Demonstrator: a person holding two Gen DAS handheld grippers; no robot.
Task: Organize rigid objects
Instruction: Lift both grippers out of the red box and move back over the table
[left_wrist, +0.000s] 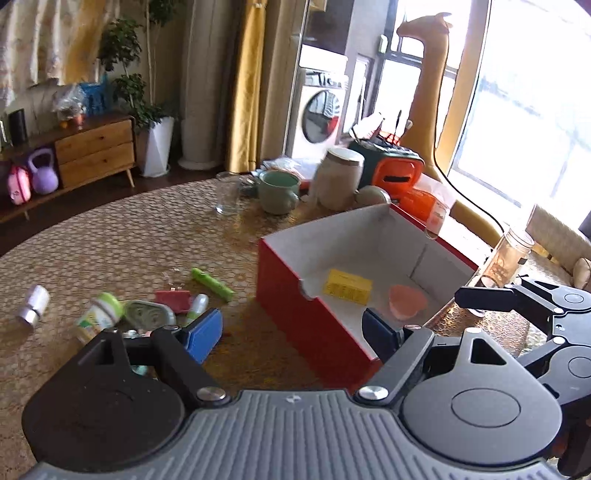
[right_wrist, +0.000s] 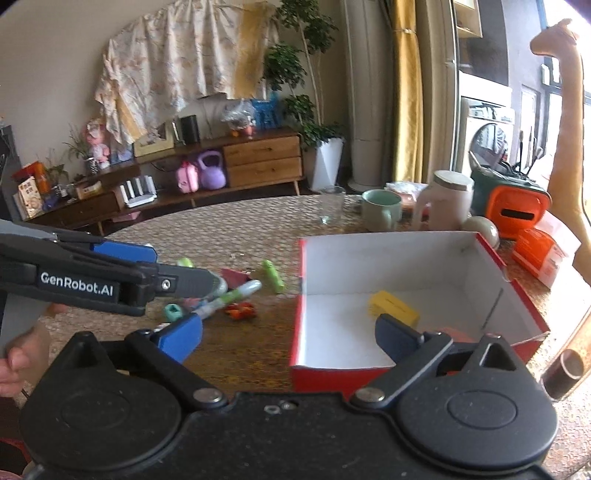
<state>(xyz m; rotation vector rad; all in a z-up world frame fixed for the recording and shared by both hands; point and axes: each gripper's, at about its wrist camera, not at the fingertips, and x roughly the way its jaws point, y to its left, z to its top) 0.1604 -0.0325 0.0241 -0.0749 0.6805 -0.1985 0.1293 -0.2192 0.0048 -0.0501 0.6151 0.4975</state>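
The red box with its white inside sits open on the round woven-topped table. On its floor lie a yellow block and, just beside it toward the near corner, a pink heart-shaped piece; the two are close, though I cannot tell whether they touch.

Left of the box, apart from it, a small heap waits on the table: a green marker, a red flat piece, a grey-green tin, a yellow-green bottle tipped on its side, and a white tube. A white-and-silver bottle lies alone, further left.

The left gripper hangs above the near edge of the box with its jaws spread wide and nothing between them; one blue pad sits over the heap, the other over the box. The right gripper is likewise wide and empty, straddling the box's near left corner.

Behind the box stand a clear glass, a green mug, a pale jar and an orange case.
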